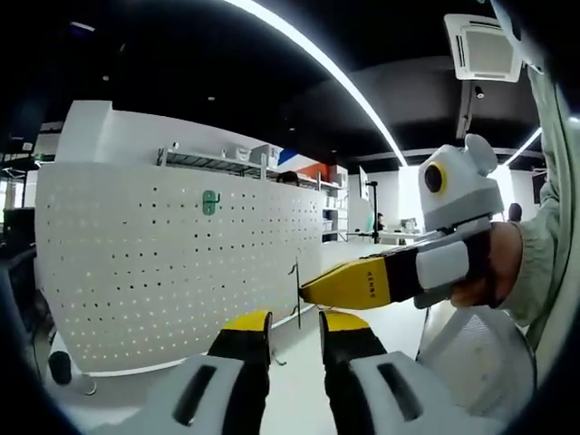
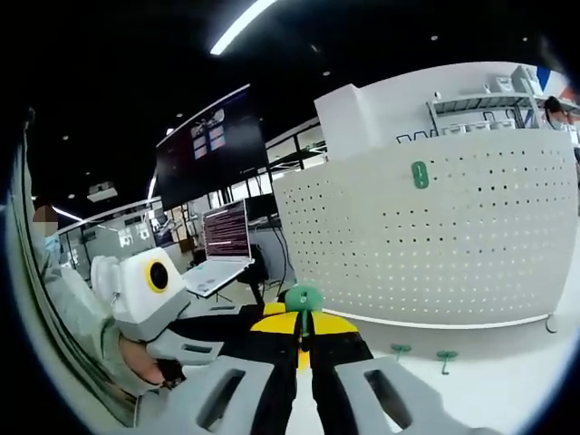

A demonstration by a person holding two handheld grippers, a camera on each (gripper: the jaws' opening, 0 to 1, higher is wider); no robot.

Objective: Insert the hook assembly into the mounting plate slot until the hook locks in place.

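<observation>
**Hook in right tool, pegboard standing on the surface**

On the white surface (image 1: pixel 299 381) stands a white perforated pegboard (image 1: pixel 163 272), upright, its foot along the far side. One green hook (image 1: pixel 210 202) is mounted high on the board, roughly at its middle.

Left gripper view, left to right: the pegboard takes the left half. At the bottom the left tool (image 1: pixel 295 328) shows its two yellow-tipped jaws parted by a narrow gap, with nothing seen between them. Just right of centre the right tool (image 1: pixel 306 292) comes in from the right, its yellow tip pointing at the board's right end; a thin dark pin stands upright at that tip. A person's hand (image 1: pixel 485 272) and pale sleeve (image 1: pixel 544 245) grip it at the far right.

Right gripper view, left to right: the left tool (image 2: pixel 190 349) with a hand on it sits low at left, and an open laptop (image 2: pixel 222 249) stands behind it. At bottom centre the right tool (image 2: pixel 304 337) has its jaws closed on a green hook assembly (image 2: pixel 303 299), round green head up, stem pinched between the tips. Right of it two more green hooks (image 2: pixel 421 355) lie loose on the surface near the board's foot. The mounted hook (image 2: pixel 420 173) shows on the board above, well apart from the held one.
</observation>
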